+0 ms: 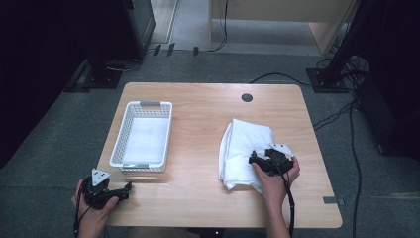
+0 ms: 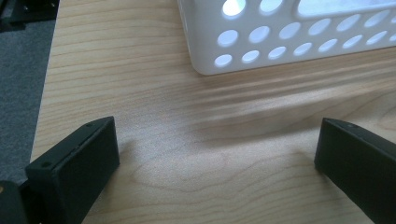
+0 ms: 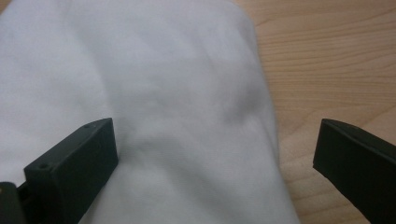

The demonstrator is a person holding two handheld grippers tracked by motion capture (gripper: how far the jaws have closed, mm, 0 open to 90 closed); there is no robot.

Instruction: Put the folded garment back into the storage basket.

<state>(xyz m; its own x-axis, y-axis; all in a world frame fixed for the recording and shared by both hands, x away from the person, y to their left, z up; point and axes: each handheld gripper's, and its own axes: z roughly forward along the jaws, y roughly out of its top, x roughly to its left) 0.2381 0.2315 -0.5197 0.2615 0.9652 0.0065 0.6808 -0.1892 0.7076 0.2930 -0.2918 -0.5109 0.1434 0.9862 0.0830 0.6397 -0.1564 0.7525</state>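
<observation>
A folded white cloth (image 1: 241, 144) lies on the right half of the wooden table (image 1: 198, 114). My right gripper (image 1: 253, 159) rests over the cloth's near right part, pointing left, held by a hand. In the right gripper view its jaws stand wide open (image 3: 215, 140) above the cloth (image 3: 163, 93), one over the fabric and one over bare wood. A white perforated basket (image 1: 143, 136) stands on the left half, nothing in it. My left gripper (image 1: 128, 187) is at the table's near left corner, open (image 2: 217, 140) over bare wood, a short way before the basket's corner (image 2: 289, 42).
A dark round cable hole (image 1: 246, 97) sits near the table's far edge. Grey carpet surrounds the table, with black stands (image 1: 327, 77) and cables at the back right. Bare wood lies between the basket and the cloth.
</observation>
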